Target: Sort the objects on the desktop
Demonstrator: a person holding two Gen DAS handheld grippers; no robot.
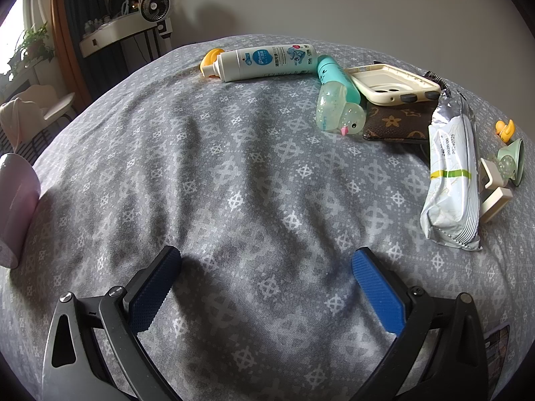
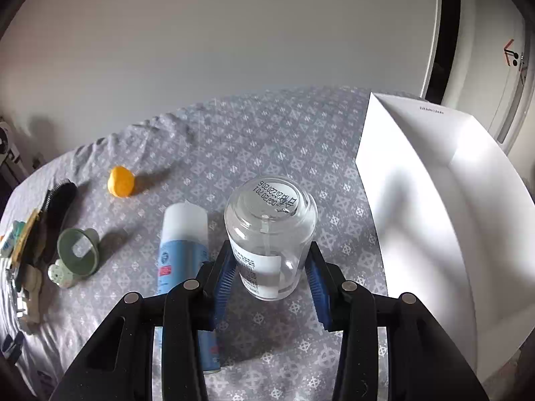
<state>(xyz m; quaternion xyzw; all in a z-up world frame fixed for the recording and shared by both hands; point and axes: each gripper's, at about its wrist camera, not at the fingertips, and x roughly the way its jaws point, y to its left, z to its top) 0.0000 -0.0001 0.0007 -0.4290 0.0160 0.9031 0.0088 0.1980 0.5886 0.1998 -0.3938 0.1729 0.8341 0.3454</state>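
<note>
The right gripper (image 2: 271, 274) holds a clear plastic bottle (image 2: 270, 234) between its blue pads, jaws drawn in narrow against the bottle's sides. The bottle points away from the tongs, its base with a printed date code facing outward, a labelled section nearest the pads and a thin dip tube visible inside. It appears lifted above the grey patterned cloth (image 2: 267, 133) — likely so it can be carried to the white box (image 2: 434, 200), which stands open just to the right of the tongs and looks empty in the part that shows. That would suit sorting: one item gripped and headed for a container. The gripper angles downward toward the cloth.

Left of the held bottle, a blue-and-white spray can (image 2: 184, 244) lies beside the left finger. Further left sit a green funnel-shaped item (image 2: 78, 250), a black hairbrush (image 2: 58, 197) and a small orange object (image 2: 121, 181).

The left gripper (image 1: 265, 287) is empty, jaws wide, tilted down over bare cloth — seemingly waiting its turn. Well ahead of it and to the right lie unsorted things: a white tube (image 1: 267, 61), a teal bottle (image 1: 336, 75), a translucent duck toy (image 1: 339, 110), a cream phone case (image 1: 394, 83), a brown patterned wallet (image 1: 396, 122) and a foil packet (image 1: 449, 180).
</note>
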